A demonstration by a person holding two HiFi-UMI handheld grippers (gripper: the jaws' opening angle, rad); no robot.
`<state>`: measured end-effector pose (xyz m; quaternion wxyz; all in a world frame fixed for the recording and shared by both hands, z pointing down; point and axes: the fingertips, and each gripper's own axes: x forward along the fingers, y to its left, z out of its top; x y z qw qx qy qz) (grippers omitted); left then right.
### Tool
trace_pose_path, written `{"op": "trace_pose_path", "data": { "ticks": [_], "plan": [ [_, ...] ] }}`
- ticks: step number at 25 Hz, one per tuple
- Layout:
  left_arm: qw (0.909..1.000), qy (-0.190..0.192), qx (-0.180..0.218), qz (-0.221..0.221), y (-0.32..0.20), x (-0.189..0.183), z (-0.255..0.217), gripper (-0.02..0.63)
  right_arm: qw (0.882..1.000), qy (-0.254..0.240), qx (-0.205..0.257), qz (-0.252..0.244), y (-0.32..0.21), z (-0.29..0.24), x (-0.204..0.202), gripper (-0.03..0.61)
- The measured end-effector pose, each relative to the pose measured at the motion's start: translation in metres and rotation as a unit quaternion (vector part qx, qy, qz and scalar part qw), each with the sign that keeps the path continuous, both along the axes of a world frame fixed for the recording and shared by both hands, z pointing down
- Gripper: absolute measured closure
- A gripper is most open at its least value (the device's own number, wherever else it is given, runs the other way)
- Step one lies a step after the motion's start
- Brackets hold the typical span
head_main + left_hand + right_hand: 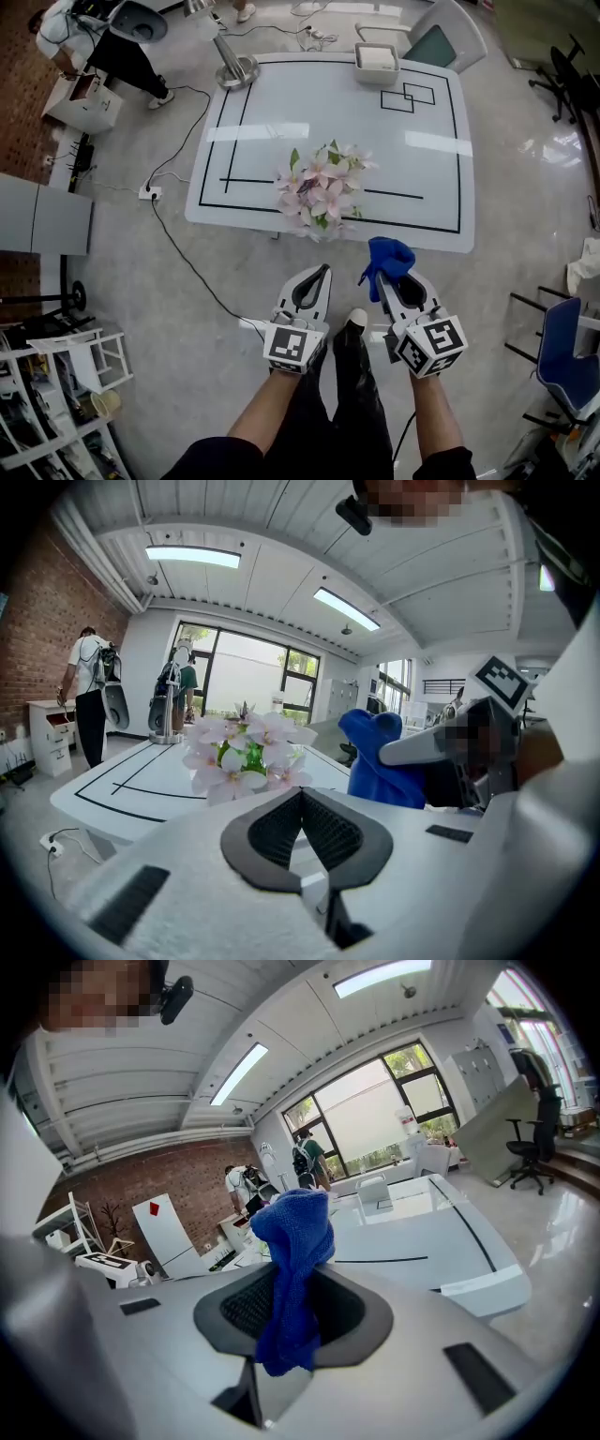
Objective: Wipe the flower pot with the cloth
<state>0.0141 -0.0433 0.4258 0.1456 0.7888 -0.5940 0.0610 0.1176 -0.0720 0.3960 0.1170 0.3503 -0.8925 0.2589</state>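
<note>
Fingers of the right gripper are pressed together on a blue cloth, which bunches up above the pads and hangs in a short tail below them. Fingers of the left gripper meet at their tips with nothing between them.

Both grippers are held off the white table, over the floor just before its front edge, the left beside the right. A cluster of pink flowers stands on the table near the middle of that front edge. The flower pot beneath is masked by the blooms in the head view, and only a green patch shows among them in the left gripper view.

Stage, as judged: approach, with the cloth secured and no wiping contact made yet.

The next move calls for carrying the cloth forward past the table's front edge and low, under the blooms, so that it meets the pot's wall and not the petals. The left gripper would have to open if it is to steady the pot.
</note>
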Motion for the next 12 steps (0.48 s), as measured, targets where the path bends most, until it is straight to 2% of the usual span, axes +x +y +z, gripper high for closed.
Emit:
{"op": "trace_pose_path", "data": {
  "ticks": [4,9,12],
  "plan": [
    [0.9999,-0.010,0.006,0.007,-0.009,0.001,0.022,0.607,1.000,-0.004,0.000,-0.016,-0.012,0.022,-0.012,0.480],
    [0.9979,-0.043,0.002,0.049,-0.008,0.002,0.039,0.607,0.999,-0.030,-0.005,0.009,-0.028,0.035,-0.016,0.480],
    [0.9971,-0.039,0.002,0.065,-0.013,0.010,0.057,0.607,0.999,-0.050,-0.008,0.014,-0.057,0.044,-0.013,0.480]
  ]
}}
